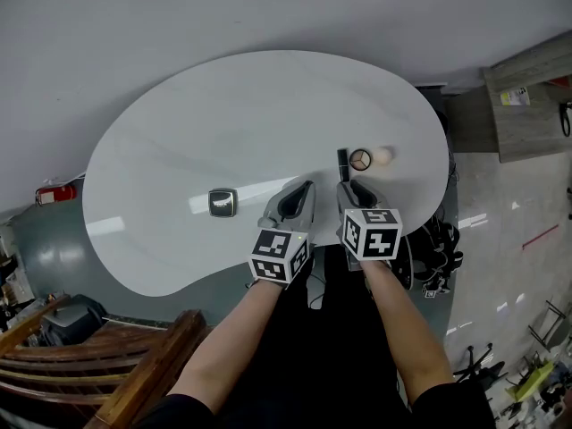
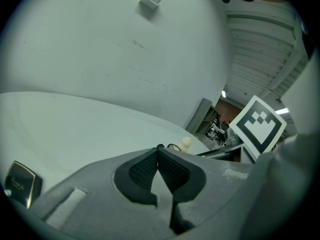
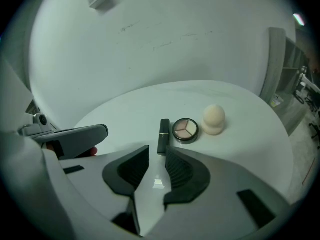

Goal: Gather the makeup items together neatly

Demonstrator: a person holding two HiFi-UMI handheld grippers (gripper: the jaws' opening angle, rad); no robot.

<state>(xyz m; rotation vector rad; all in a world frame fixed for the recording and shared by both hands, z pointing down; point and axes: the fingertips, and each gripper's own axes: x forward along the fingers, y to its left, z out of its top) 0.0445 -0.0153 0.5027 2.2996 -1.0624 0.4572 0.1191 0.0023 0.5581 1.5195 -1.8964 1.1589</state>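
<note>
Four makeup items lie on the white table [image 1: 179, 132]. One square compact [image 1: 222, 202] sits at 9 o'clock of the left gripper [image 1: 307, 189]; the left gripper view cuts it off at the frame edge. One lipstick [image 3: 163, 131], one round eyeshadow pan [image 3: 185, 129] and one sponge [image 3: 214, 119] sit in a row at 12 o'clock of the right gripper [image 3: 157, 151]. Its jaw tips hide the lipstick's near end. Left jaws clenched, empty. Right jaws part-open, gripping nothing.

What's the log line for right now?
left claw shut | right claw open, empty, near lipstick | eyeshadow, sponge beside it | square compact apart, left
</note>
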